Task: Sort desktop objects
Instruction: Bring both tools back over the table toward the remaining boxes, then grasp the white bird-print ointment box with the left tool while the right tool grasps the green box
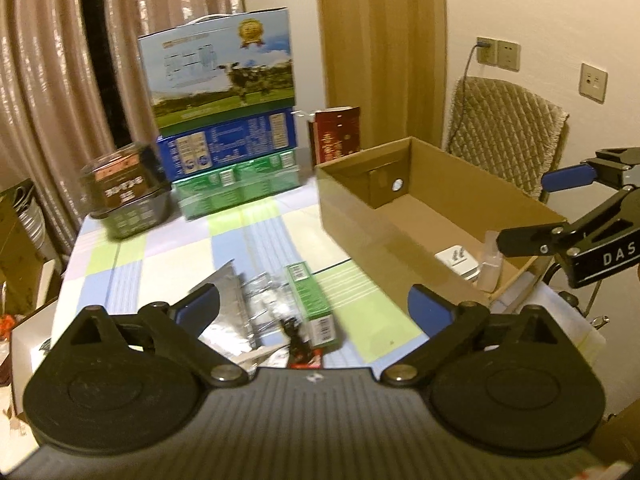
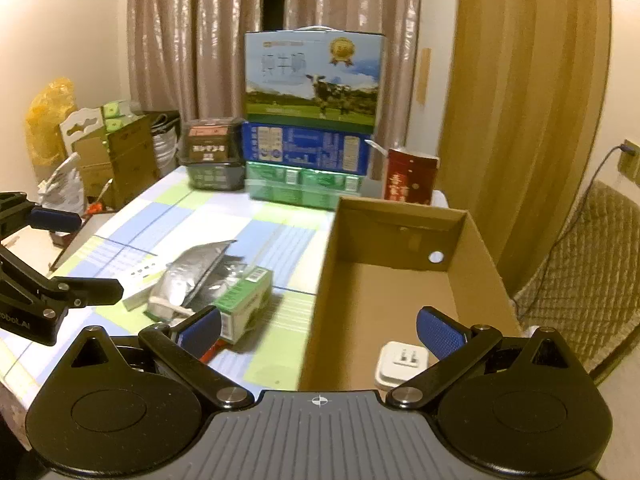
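Note:
On the checked tablecloth point(image 1: 256, 236) lie a silver foil pouch point(image 1: 226, 300), a small green box point(image 1: 312, 300) and a black and red item point(image 1: 298, 344). My left gripper point(image 1: 316, 306) hovers over them, open, with nothing pressed by its blue pads. The open cardboard box point(image 1: 420, 216) to the right holds a white plug adapter point(image 1: 456, 266) and a small clear bottle point(image 1: 490, 268). In the right wrist view my right gripper point(image 2: 320, 332) stands open above the cardboard box's point(image 2: 392, 292) near end, beside the white plug adapter point(image 2: 402, 362). The foil pouch point(image 2: 192, 276), green box point(image 2: 244, 300) and a slim white box point(image 2: 142, 280) lie left of it.
Stacked milk cartons point(image 2: 312, 120), a black basket point(image 2: 212, 160) and a red box point(image 2: 410, 176) line the table's far edge. A chair with a quilted cover point(image 1: 504, 132) stands behind the cardboard box. Cardboard and bags point(image 2: 100, 152) crowd the left side.

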`<state>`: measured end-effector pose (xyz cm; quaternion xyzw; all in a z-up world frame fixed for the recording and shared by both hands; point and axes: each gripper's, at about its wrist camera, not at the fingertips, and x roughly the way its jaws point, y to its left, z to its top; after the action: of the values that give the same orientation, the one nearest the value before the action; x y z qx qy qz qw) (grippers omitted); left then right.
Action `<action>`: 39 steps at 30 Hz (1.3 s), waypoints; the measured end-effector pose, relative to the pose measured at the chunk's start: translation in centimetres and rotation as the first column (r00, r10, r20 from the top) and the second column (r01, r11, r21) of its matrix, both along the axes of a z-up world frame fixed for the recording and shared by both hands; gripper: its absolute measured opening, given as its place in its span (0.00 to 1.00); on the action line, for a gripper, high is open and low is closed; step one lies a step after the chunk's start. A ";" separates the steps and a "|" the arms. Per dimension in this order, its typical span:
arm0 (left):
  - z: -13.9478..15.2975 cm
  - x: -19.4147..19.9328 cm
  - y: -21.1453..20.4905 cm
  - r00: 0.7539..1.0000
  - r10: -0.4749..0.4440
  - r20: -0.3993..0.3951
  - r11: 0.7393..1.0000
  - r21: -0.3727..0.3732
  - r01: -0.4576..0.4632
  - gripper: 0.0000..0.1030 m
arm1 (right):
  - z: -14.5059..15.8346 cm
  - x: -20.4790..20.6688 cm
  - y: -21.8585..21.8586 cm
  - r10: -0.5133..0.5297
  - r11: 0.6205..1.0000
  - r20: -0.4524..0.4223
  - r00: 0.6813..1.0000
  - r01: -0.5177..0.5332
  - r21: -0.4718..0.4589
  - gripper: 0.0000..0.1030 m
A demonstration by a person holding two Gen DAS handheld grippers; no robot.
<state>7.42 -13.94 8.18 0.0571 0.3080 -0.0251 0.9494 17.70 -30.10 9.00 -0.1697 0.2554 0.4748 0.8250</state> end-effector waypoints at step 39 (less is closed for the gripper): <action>-11.7 -2.1 9.5 0.983 0.012 -0.186 1.000 0.003 -0.011 0.92 | -10.0 -3.8 8.9 0.127 0.987 -0.136 0.983 -0.139 -0.084 0.98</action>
<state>5.28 -4.40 -3.47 0.0538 0.3955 -0.0244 0.9166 13.88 -21.18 -1.04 -0.1934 0.3185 0.5265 0.7642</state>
